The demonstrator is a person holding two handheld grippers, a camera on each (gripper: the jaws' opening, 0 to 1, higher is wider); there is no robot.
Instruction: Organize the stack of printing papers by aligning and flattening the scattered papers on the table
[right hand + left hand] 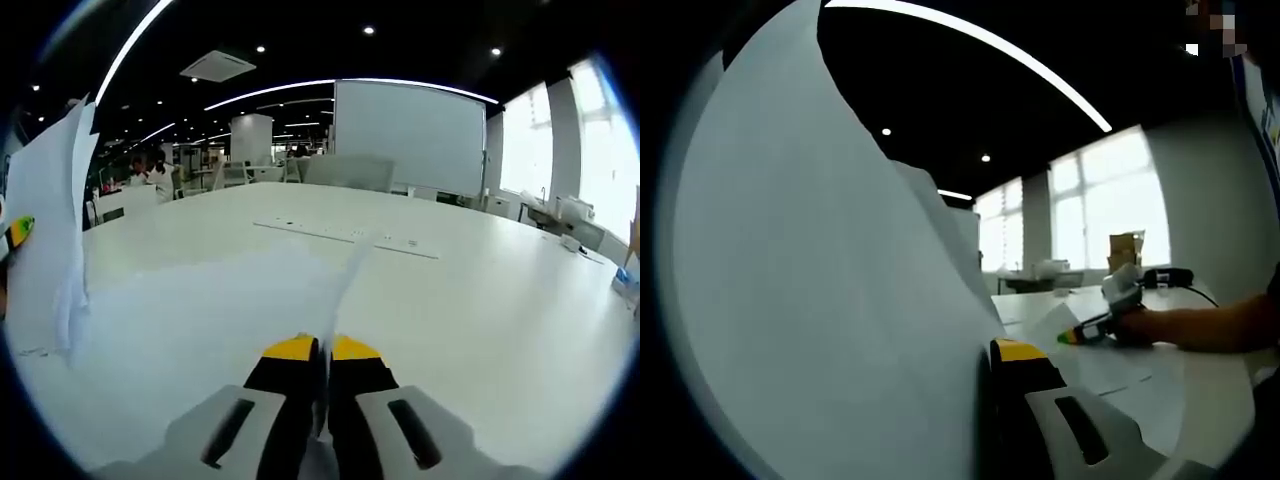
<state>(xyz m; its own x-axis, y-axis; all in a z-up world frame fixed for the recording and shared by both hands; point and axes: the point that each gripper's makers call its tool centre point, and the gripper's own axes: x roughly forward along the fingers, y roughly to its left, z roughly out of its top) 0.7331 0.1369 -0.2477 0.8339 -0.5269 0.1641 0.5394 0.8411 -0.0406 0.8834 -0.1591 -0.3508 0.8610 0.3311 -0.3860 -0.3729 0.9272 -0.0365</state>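
A stack of white printing papers (820, 300) stands upright, tilted, across the left half of the left gripper view. My left gripper (986, 352) is shut on its lower edge; one yellow-tipped finger (1025, 365) shows and the other is hidden behind the sheets. In the right gripper view the same stack (50, 220) rises at the far left. My right gripper (323, 348) is shut on a single sheet (300, 290) seen nearly edge-on, low over the white table (480, 300). From the left gripper view, the right gripper (1090, 330) sits in a person's hand and holds that sheet (1055, 325).
More flat sheets (1140, 385) lie on the table near the right gripper. A black device with a cable (1167, 276) and a cardboard box (1127, 248) stand behind it. A socket strip (345, 235) crosses the table's middle. Chairs and people sit far off at the left.
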